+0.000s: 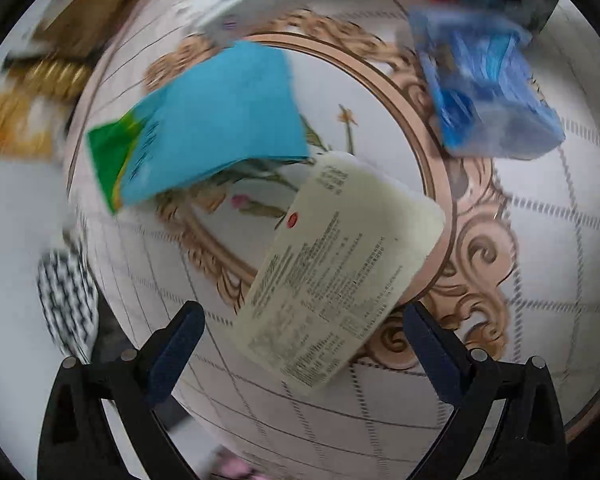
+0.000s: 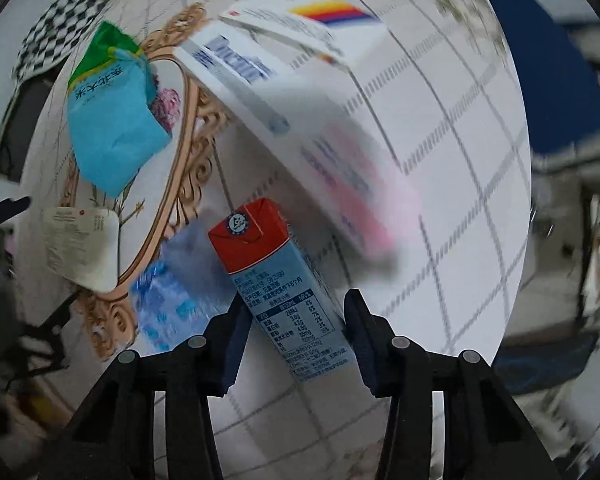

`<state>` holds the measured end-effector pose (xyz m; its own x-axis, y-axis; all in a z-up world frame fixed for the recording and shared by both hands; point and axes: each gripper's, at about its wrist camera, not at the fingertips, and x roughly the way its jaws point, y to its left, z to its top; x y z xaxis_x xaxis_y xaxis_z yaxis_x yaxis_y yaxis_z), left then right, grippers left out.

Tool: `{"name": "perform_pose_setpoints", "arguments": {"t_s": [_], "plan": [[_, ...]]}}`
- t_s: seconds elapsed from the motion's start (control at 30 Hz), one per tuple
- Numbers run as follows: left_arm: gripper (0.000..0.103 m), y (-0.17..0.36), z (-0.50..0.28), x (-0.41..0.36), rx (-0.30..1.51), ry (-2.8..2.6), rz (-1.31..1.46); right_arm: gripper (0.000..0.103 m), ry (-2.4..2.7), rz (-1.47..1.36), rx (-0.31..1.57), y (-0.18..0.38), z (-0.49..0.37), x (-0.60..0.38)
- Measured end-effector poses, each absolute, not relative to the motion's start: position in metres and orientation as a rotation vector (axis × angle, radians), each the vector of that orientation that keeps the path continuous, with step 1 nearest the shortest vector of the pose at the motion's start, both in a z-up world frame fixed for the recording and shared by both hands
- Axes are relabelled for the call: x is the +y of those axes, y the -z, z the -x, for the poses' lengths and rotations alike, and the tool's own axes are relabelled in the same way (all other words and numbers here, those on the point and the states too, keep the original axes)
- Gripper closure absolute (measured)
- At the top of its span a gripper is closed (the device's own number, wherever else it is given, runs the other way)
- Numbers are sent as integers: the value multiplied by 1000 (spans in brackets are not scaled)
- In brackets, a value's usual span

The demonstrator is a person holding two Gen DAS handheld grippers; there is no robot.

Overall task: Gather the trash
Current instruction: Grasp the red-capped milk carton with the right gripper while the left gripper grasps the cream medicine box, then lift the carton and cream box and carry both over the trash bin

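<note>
One milk carton [image 2: 284, 288] lies between the pads of the right gripper [image 2: 296, 328], long axis running forward-left from the jaws, which flank it part-open, contact unclear, while the left gripper [image 1: 300, 344] hangs wide open and empty over a cream label-printed packet [image 1: 332, 264].

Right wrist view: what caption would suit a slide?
Right gripper fingers straddle a red-topped milk carton on the patterned table, other packaging nearby.

Both tools look alike: the left tool [image 1: 302, 346] and right tool [image 2: 296, 330] have black plastic arms, dark navy pads [image 2: 234, 344] on the fingers, and round silver rivets [image 2: 401, 343] at the joints.
</note>
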<state>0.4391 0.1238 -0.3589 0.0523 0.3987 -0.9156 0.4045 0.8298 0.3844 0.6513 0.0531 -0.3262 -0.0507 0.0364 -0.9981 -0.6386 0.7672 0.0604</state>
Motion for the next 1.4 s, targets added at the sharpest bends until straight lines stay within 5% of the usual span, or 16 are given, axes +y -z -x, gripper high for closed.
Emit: {"name": "perform_pose_setpoints", "arguments": {"t_s": [0.27, 0.33, 0.37, 0.5, 0.9, 1.4], "plan": [[1, 370, -453, 131, 1609, 147, -673, 60, -477, 389, 1605, 333, -649, 7], [9, 370, -454, 134, 1620, 185, -635, 60, -466, 390, 1601, 335, -652, 8], [21, 369, -455, 135, 1630, 206, -601, 60, -463, 392, 1602, 336, -653, 9], [24, 366, -458, 143, 1641, 193, -521, 61, -477, 403, 1598, 337, -648, 17], [22, 361, -413, 190, 1650, -326, 561, 61, -463, 355, 1676, 338, -630, 6], [32, 336, -396, 128, 1484, -405, 236, 67, -464, 366, 1560, 335, -626, 1]]}}
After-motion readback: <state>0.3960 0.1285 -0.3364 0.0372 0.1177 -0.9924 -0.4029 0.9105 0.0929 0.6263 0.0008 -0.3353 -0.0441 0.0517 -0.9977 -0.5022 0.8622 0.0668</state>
